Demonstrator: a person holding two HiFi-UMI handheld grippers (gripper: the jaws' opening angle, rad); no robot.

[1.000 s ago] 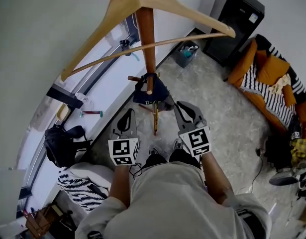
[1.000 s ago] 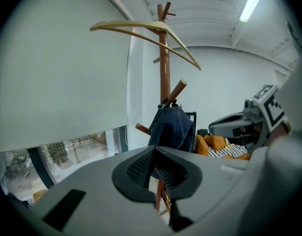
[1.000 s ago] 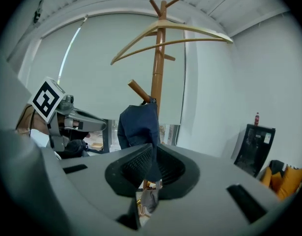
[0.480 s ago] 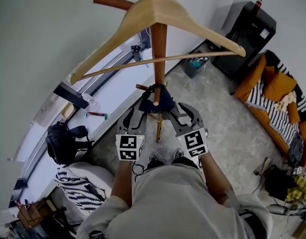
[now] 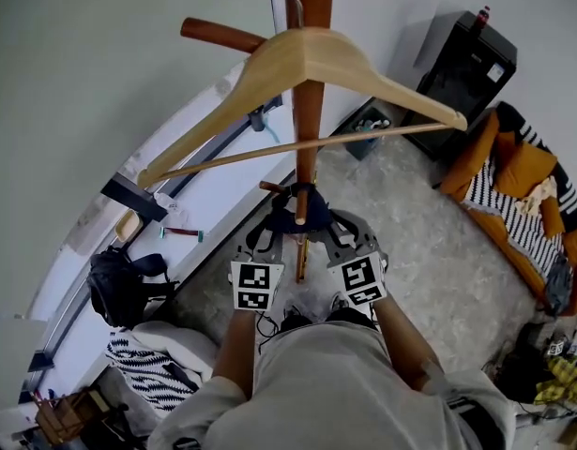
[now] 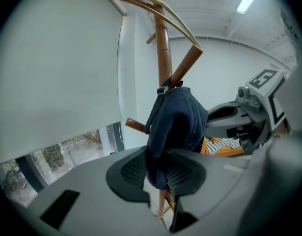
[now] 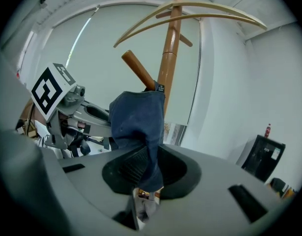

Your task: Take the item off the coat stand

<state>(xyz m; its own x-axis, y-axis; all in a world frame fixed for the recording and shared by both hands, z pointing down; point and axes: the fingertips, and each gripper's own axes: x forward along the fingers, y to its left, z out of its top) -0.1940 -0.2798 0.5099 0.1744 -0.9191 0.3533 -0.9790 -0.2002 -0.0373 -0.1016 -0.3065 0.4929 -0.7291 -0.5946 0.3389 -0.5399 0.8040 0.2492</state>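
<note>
Landmark: a brown wooden coat stand (image 5: 310,157), an upright round pole with short slanted pegs.

Task item: a dark blue cloth item (image 5: 290,218) hangs from a low slanted brown peg (image 6: 187,63) on the near side of the coat stand. It lies close against the pole, and its lower folds droop free below the peg.

Left gripper: the grey left gripper (image 5: 272,231), with its black-and-white marker cube, sits just beside the coat stand on its left, level with the hanging item.

Left fingers: the jaws have just been closing. The ribbed black pads (image 6: 128,168) now pinch the item's lower fold (image 6: 178,117) between them.

Right gripper: the matching right gripper (image 5: 327,228) sits just beside the coat stand on its right, at the same level as the other.

Right fingers: these jaws have also just been closing. Their dark pads (image 7: 127,167) pinch the hanging blue cloth (image 7: 136,117) from both sides.

Hanger: a pale wooden clothes hanger (image 5: 302,52) with a thin crossbar hangs bare high on the coat stand, well above the item.

Surroundings: a black box-shaped cabinet (image 5: 466,64) stands beyond the coat stand to its right. An orange sofa (image 5: 513,157) with striped cloth is further right, and a black bag (image 5: 119,284) lies on the floor to the stand's left.
</note>
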